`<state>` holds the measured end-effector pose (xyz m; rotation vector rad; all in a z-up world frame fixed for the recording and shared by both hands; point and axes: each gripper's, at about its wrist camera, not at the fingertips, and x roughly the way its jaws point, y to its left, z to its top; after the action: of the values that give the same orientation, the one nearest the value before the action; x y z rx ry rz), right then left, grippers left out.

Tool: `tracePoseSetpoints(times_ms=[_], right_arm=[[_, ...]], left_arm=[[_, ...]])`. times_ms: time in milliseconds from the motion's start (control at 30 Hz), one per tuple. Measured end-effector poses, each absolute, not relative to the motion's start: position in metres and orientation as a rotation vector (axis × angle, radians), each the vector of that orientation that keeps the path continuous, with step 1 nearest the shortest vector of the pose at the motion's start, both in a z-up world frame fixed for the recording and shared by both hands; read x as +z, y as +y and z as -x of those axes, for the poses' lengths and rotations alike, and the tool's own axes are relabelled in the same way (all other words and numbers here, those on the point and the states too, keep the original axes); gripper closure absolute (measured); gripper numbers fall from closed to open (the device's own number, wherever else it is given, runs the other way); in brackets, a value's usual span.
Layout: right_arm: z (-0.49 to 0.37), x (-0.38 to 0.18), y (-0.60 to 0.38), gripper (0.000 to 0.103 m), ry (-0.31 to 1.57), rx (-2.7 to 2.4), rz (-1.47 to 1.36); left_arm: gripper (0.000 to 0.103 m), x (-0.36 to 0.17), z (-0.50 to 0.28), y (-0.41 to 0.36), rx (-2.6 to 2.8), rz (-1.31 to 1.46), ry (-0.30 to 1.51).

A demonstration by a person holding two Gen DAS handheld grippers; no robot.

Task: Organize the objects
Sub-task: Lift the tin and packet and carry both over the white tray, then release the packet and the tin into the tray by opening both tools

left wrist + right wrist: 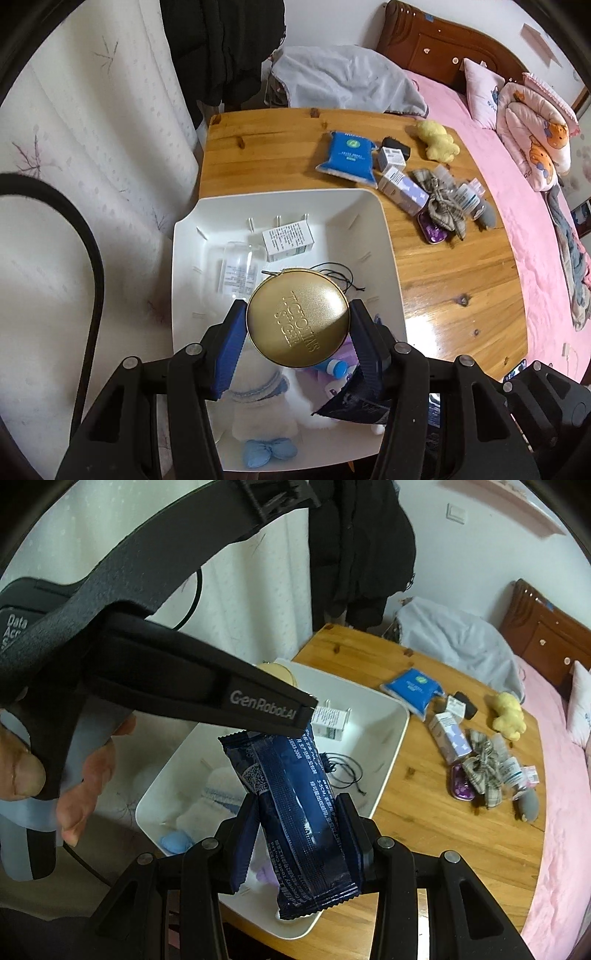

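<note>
Left gripper [297,326] clamps a gold tin [297,317]; right gripper [299,823] clamps a blue packet [295,823], long axis toward twelve o'clock; the white bin [388,746] lies directly beneath both.

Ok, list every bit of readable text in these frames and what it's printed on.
"GenRobot.AI": side of the left gripper.
"Data Ac...": its body, cut off at the frame edge.
Embossed lettering on the gold tin, held in the left gripper: not clearly legible.
Dark blue snack wrapper, in the right gripper: "3-5CM" only; rest too small.
Small box in the white bin, blue pack: blurred.
</note>
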<state>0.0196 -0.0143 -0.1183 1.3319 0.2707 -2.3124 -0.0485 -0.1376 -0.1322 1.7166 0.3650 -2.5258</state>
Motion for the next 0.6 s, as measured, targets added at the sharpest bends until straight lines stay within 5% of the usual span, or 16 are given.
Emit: tracePoseSetpoints(times_ms=[133, 267, 400, 600], right_arm=[[-0.019, -0.12, -0.02, 0.058, 0.304, -2.301, -1.34], [-0.024, -0.119, -0.028, 0.037, 0.377, -2.312, -1.313], [-0.029, -0.119, -0.033, 0.037, 0.453, -2.324, -1.284], [-0.032, -0.112, -0.029, 0.037, 0.478, -2.365, -1.25]], left_arm=[[0.044, -0.138, 0.047, -0.142, -2.505, -1.737, 0.396], [0.043, -0.144, 0.046, -0.148, -2.455, -1.768, 0.469], [0.023, -0.143, 0.045, -0.15, -2.43, -1.76, 0.465], [0.021, -0.132, 0.044, -0.148, -2.461, -1.722, 0.456]])
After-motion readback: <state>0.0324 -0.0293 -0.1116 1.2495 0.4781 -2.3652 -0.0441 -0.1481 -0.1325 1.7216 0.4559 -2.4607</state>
